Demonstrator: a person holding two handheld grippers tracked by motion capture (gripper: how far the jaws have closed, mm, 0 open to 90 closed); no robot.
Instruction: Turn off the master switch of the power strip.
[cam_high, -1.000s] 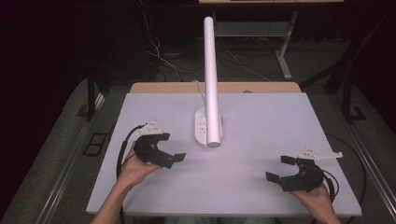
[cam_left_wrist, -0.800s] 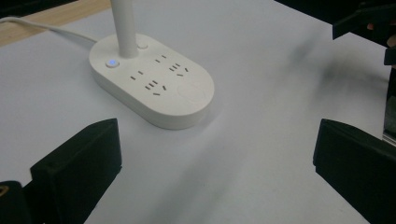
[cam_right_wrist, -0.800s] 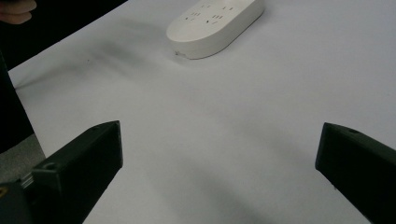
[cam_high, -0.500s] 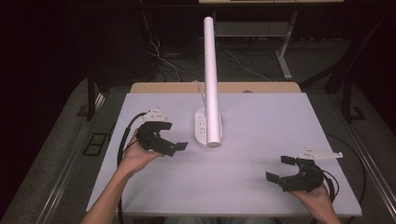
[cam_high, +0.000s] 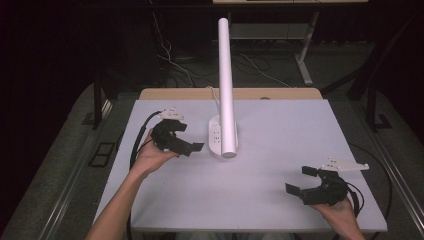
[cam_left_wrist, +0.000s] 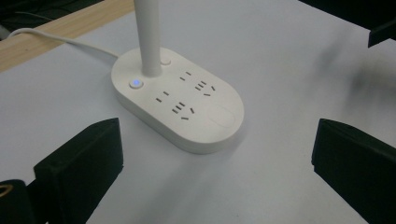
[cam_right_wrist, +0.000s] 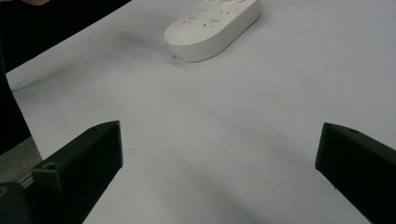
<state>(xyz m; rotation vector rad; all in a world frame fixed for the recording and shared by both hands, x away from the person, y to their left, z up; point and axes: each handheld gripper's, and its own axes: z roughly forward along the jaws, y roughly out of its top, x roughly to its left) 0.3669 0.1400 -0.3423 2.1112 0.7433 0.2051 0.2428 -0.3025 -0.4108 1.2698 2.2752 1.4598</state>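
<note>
A white desk lamp stands mid-table; its oval base (cam_high: 216, 136) carries sockets and its long white arm (cam_high: 226, 75) rises toward the camera. My left gripper (cam_high: 191, 137) is open just left of the base, apart from it. In the left gripper view the base (cam_left_wrist: 187, 105) lies ahead of the wide-apart jaws, with a blue-lit button (cam_left_wrist: 136, 83) beside the stem (cam_left_wrist: 148, 37). My right gripper (cam_high: 298, 180) is open near the table's front right, nothing between its fingers. The base (cam_right_wrist: 212, 25) lies far ahead in the right gripper view.
The lamp's white cable (cam_left_wrist: 60, 39) runs off toward the wooden strip (cam_high: 230, 93) at the table's far edge. The white tabletop (cam_high: 280, 135) spreads between the grippers. Cables (cam_high: 170, 60) and desk legs (cam_high: 306, 55) stand on the dark floor behind.
My left gripper has moved away from the front edge and rightward, closer to the lamp base. The right gripper has stayed where it was.
</note>
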